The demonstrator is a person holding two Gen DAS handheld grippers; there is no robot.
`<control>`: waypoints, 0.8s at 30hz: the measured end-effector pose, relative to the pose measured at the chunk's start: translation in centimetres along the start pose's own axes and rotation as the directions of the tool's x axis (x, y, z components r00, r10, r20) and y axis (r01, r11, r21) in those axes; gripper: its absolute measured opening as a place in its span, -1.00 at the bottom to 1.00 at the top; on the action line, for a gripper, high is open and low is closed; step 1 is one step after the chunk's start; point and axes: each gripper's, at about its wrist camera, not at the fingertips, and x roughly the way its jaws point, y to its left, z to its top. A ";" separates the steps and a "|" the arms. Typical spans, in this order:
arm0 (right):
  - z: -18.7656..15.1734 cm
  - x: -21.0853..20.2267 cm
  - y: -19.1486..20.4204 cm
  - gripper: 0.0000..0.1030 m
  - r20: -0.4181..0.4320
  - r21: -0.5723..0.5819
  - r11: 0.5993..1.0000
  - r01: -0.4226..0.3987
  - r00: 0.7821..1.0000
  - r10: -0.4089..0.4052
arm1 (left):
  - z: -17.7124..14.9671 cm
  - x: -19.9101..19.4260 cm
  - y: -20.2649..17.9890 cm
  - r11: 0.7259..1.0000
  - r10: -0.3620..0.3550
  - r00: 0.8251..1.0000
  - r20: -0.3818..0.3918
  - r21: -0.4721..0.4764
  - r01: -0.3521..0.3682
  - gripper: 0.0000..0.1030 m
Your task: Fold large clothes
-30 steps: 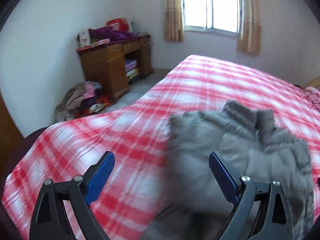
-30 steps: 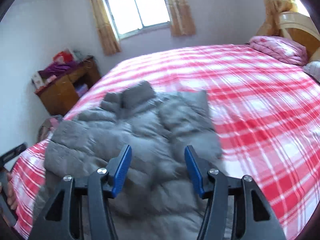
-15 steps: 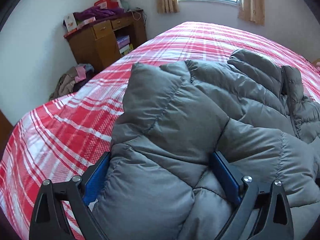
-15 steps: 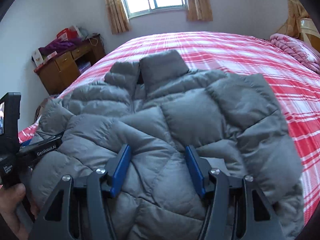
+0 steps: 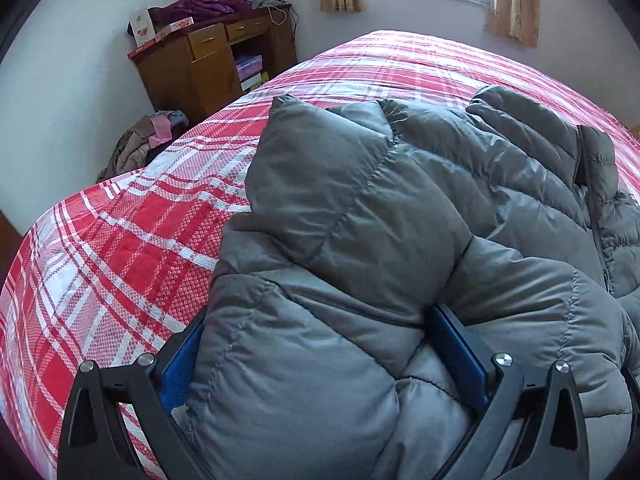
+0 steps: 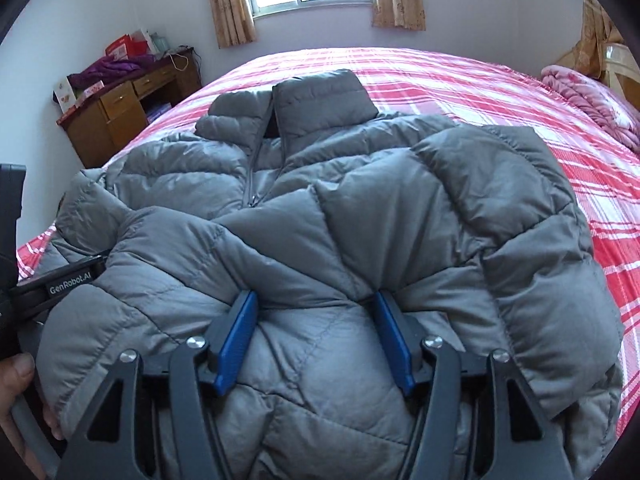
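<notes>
A grey puffer jacket lies front up on the red plaid bed, collar away from me and zip partly open. My left gripper stands at its widest over the jacket's left side, and a puffy bulge of it fills the gap and touches both blue pads. In the right wrist view the jacket spreads across the bed. My right gripper is about half open, pushed into the lower front, with fabric lying loose between its fingers. A hand grips the left tool's handle at the left edge.
A wooden desk piled with boxes and purple cloth stands against the wall left of the bed. Clothes lie heaped on the floor beside it. A pink quilt and a headboard are at the far right. Bare bedspread lies beyond the collar.
Both grippers have come down and forward onto the jacket, which now fills the lower half of each view. The left gripper was over bare bedspread a second ago. Since half a second ago, hardly anything has moved.
</notes>
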 end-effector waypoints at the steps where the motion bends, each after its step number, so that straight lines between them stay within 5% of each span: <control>1: 0.0 0.0 0.0 0.21 -0.001 -0.002 1.000 0.003 1.000 -0.003 | 0.0 0.0 0.0 1.000 0.001 1.000 0.000 0.001 -0.001 0.99; 14: 0.0 0.2 0.5 0.24 -0.006 -0.018 0.999 0.032 0.999 -0.032 | 0.0 -0.3 -0.1 1.000 0.006 1.000 0.002 0.001 -0.006 0.99; 18: 0.5 -0.5 0.0 0.24 -0.032 -0.015 1.000 -0.001 1.000 0.001 | 1.2 -4.1 0.8 0.999 -0.016 1.000 0.014 -0.030 0.016 0.98; 20: 1.0 -2.5 -0.9 0.26 0.016 0.009 1.000 -0.023 1.000 0.023 | 2.7 -6.7 1.0 0.998 -0.056 0.995 0.088 -0.022 0.058 0.98; 24: 4.4 -6.4 -3.2 0.36 0.183 -0.053 0.994 0.094 0.980 -0.083 | 6.2 -6.8 0.2 1.000 -0.018 0.990 0.141 -0.010 0.020 0.98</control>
